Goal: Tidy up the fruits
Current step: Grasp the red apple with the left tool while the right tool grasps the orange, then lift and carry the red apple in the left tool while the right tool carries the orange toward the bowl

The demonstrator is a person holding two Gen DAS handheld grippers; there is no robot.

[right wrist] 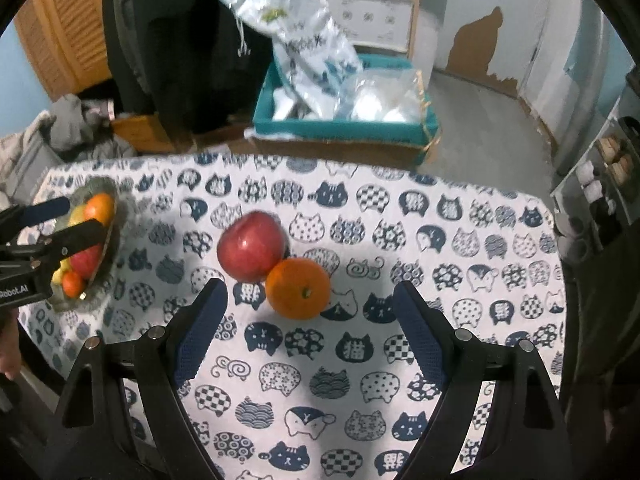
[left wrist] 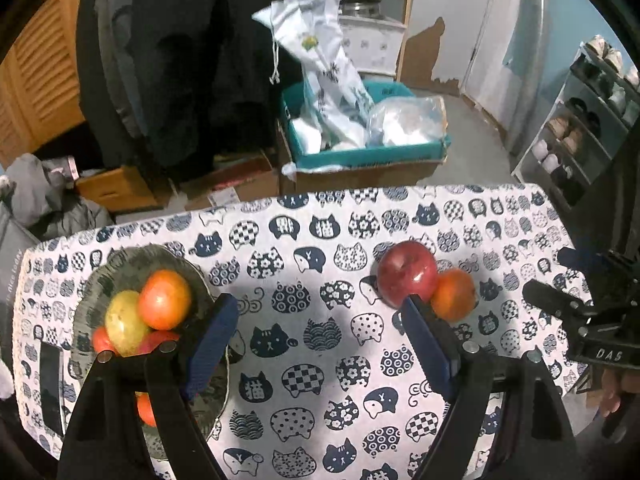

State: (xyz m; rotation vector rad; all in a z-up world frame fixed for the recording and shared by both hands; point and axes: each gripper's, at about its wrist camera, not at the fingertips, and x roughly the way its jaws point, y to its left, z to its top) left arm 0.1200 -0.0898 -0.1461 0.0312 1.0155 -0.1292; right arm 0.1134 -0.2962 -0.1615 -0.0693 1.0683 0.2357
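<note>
approach step: both grippers, left gripper (left wrist: 316, 312) and right gripper (right wrist: 308, 300), jaws apart, empty. next: close on orange (right wrist: 298, 288) beside apple (right wrist: 252, 246), carry to bowl (right wrist: 112, 240).

Peeling wall (right wrist: 476, 36), shoe rack (left wrist: 576, 120), grey floor (right wrist: 480, 120)

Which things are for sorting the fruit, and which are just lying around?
For the job: apple, orange, fruit dish, both open claws.
Lying about: teal box, white bags, shoe rack.
</note>
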